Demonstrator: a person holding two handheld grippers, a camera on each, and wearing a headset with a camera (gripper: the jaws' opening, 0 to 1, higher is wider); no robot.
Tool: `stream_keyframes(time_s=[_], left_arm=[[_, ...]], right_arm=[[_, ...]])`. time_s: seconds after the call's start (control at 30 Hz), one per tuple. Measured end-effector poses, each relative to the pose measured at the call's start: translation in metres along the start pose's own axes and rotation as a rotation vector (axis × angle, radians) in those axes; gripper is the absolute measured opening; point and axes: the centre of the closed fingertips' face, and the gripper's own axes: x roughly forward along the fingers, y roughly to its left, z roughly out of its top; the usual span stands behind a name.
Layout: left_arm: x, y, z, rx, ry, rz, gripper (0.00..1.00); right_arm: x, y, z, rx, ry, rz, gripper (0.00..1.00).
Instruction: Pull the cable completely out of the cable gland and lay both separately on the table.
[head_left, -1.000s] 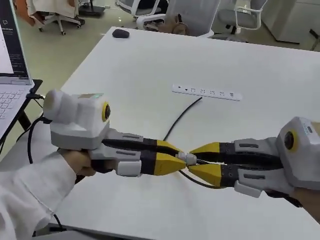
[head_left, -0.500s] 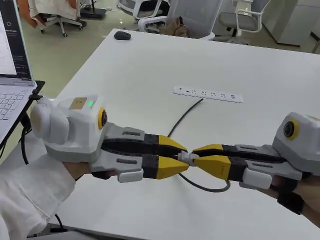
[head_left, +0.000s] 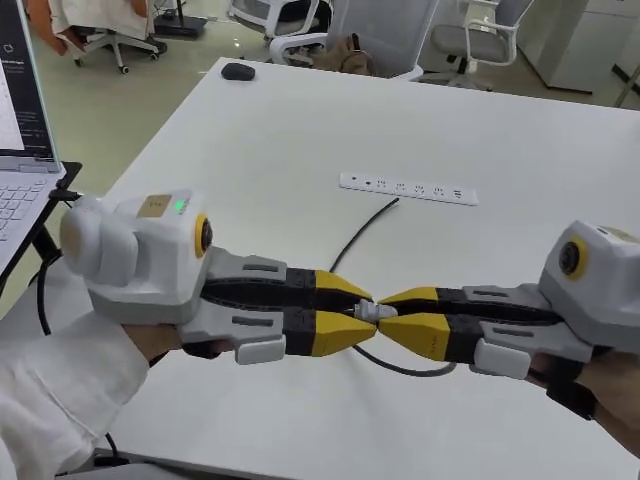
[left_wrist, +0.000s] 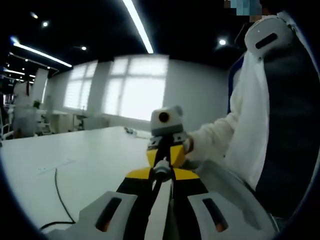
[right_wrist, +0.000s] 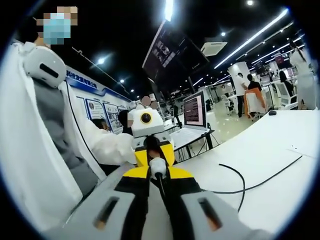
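Grip: left tongs (head_left: 356, 313) pressed together on the cable gland (head_left: 372, 311); right tongs (head_left: 392, 309) pinching the cable (head_left: 364, 232) just beside it, tip facing tip.
Location: cable gland and cable joined, held in the air over the table (head_left: 300, 130); the cable's slack trails across the table toward the power strip (head_left: 408, 188).
Progress: cable not yet out, nothing laid down.
Slip risk: the cable is thin and smooth, so if the seal grips hard, a pull may slide the right tongs along the jacket.
Drop risk: the small, rounded cable gland sits at the very tips, so an off-axis tug could twist it loose.
Snag risk: the trailing slack could catch or drag the power strip.
Short-pull risk: one stroke probably cannot clear the whole length, and regripping invites a fumble.
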Motion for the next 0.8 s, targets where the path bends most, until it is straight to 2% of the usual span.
stream_keyframes(time_s=[0.2, 0.23, 0.3, 0.43, 0.53, 0.57, 0.63, 0.8], left_arm=[[0.001, -0.003, -0.002, -0.082, 0.013, -0.018, 0.15], [0.002, -0.004, -0.003, -0.111, 0.019, -0.026, 0.15], [0.004, -0.006, -0.003, -0.157, 0.020, -0.039, 0.15], [0.007, -0.008, -0.002, -0.200, 0.016, -0.058, 0.15], [0.008, -0.012, -0.002, -0.367, 0.029, -0.089, 0.15], [0.008, -0.011, -0.003, -0.381, 0.031, -0.095, 0.16], [0.009, -0.010, -0.002, -0.340, 0.022, -0.090, 0.15], [0.012, -0.011, -0.002, -0.332, 0.023, -0.102, 0.16]], right_arm=[[-0.002, 0.004, -0.001, -0.079, 0.000, 0.006, 0.10], [-0.002, 0.005, -0.001, -0.091, 0.000, 0.008, 0.10], [-0.004, 0.007, 0.001, -0.146, -0.006, 0.015, 0.10], [-0.007, 0.011, 0.002, -0.215, -0.008, 0.031, 0.10], [-0.009, 0.014, 0.001, -0.294, 0.001, 0.042, 0.10], [-0.008, 0.015, 0.000, -0.301, 0.007, 0.040, 0.10], [-0.009, 0.013, 0.000, -0.314, 0.009, 0.033, 0.10], [-0.012, 0.012, 0.001, -0.324, 0.006, 0.013, 0.11]])
